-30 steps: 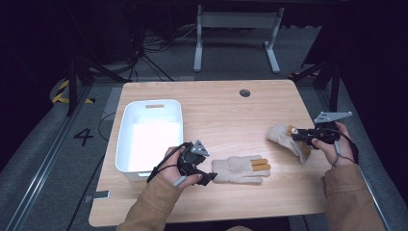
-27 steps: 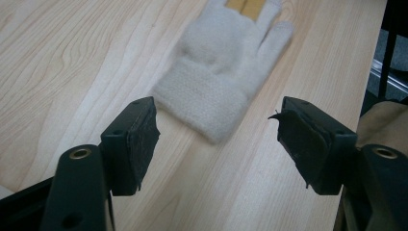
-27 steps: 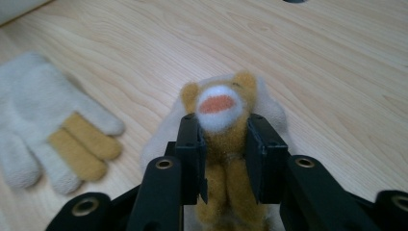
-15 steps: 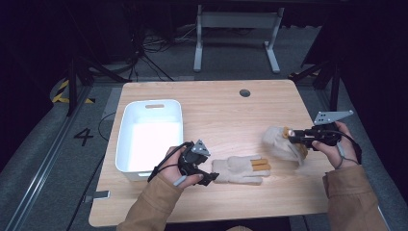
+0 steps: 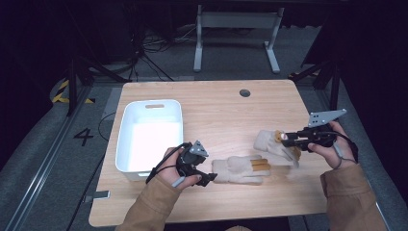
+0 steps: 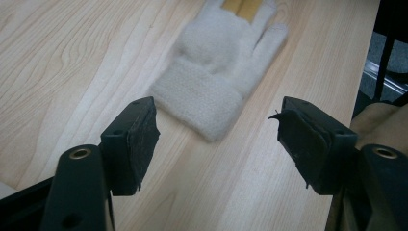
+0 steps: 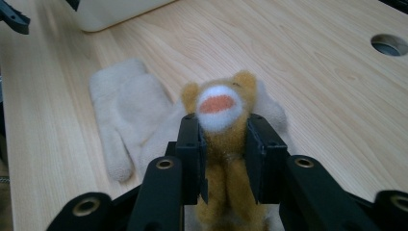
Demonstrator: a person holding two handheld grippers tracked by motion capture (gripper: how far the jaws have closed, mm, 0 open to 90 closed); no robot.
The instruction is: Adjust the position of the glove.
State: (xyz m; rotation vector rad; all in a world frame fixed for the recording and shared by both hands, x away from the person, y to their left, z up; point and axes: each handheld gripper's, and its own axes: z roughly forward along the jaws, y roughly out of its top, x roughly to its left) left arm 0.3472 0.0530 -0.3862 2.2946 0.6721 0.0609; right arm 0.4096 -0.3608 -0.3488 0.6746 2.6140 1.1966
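Observation:
Two cream knit gloves with yellow-brown parts are on the wooden table (image 5: 216, 110). One glove (image 5: 240, 169) lies flat near the front, cuff (image 6: 202, 103) toward my left gripper (image 5: 208, 178). That gripper (image 6: 216, 139) stands open just short of the cuff and touches nothing. My right gripper (image 5: 285, 138) is shut on the second glove (image 5: 268, 142) and holds it a little above the table. Its jaws pinch a yellow-brown furry piece with a white and orange patch (image 7: 219, 108). The flat glove (image 7: 125, 115) lies to the left of those jaws.
A white bin (image 5: 150, 137) stands at the table's left, close to the left hand, and looks empty. A round cable hole (image 5: 245, 93) sits near the far edge. Beyond the table are a grey floor and a metal stand.
The right gripper has risen and drifted slightly left with the glove, which now hangs off the table instead of lying on it. The left gripper and the flat glove have not moved.

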